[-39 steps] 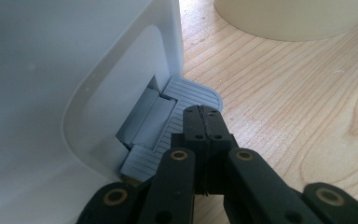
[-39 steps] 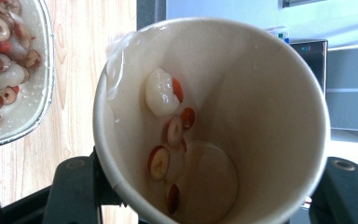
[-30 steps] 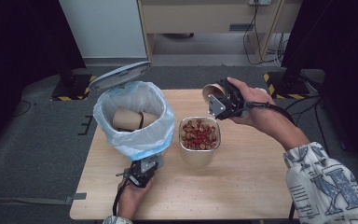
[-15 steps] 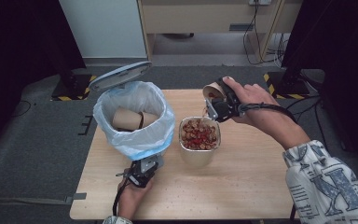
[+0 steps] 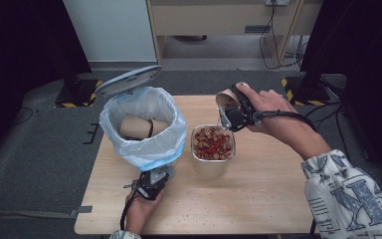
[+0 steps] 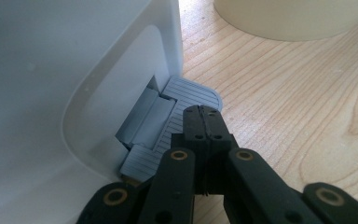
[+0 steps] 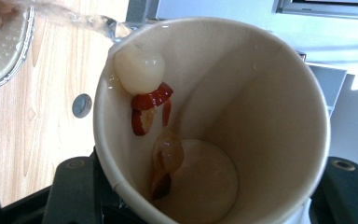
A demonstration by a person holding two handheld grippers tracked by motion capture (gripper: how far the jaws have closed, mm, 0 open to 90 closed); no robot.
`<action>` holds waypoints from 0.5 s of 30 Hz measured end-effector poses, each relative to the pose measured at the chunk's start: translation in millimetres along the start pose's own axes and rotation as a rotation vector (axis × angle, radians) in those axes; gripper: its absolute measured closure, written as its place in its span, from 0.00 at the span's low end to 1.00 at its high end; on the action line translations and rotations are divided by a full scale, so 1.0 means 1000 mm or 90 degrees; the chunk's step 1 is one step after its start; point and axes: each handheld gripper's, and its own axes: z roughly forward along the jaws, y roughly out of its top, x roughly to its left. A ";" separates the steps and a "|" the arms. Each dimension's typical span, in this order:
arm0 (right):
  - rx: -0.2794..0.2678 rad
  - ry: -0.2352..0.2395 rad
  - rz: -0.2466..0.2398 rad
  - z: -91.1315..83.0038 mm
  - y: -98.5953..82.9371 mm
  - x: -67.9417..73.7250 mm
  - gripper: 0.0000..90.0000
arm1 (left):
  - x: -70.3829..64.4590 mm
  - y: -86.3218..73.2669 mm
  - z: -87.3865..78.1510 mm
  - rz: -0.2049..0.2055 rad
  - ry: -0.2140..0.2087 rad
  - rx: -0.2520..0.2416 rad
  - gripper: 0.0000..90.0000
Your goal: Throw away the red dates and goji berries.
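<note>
Cup (image 7: 214,121), clamped in my right gripper (image 5: 233,115), needs more tilt over the bowl (image 5: 213,160); left gripper (image 6: 204,127), shut, probably presses the pedal (image 6: 186,100).

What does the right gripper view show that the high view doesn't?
Right gripper view: the inside of the tipped paper cup, with a white round piece and red slices stuck to its wall, and liquid running off the rim. High view: the lined bin with its lid up, and the left hand-held gripper at its foot. Both: the cup, the wooden table and the food container.
</note>
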 end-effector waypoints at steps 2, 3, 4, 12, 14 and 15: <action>0.001 -0.001 -0.002 0.000 0.000 0.000 0.40 | 0.000 0.000 0.000 0.000 0.000 0.000 1.00; 0.001 0.000 -0.003 -0.001 0.001 -0.001 0.39 | 0.000 0.000 0.000 0.000 0.001 0.000 1.00; -0.001 -0.003 0.000 -0.001 0.002 -0.001 0.39 | 0.000 0.000 0.000 0.000 0.000 0.000 1.00; 0.020 -0.017 -0.093 -0.001 0.012 0.006 0.40 | 0.000 0.000 0.000 0.001 0.001 -0.002 1.00; 0.040 -0.019 -0.102 0.002 0.007 0.005 0.40 | 0.000 0.000 0.000 0.002 -0.001 0.001 1.00; 0.043 -0.019 -0.096 0.003 0.005 0.005 0.40 | 0.000 0.000 0.000 0.001 0.000 0.001 1.00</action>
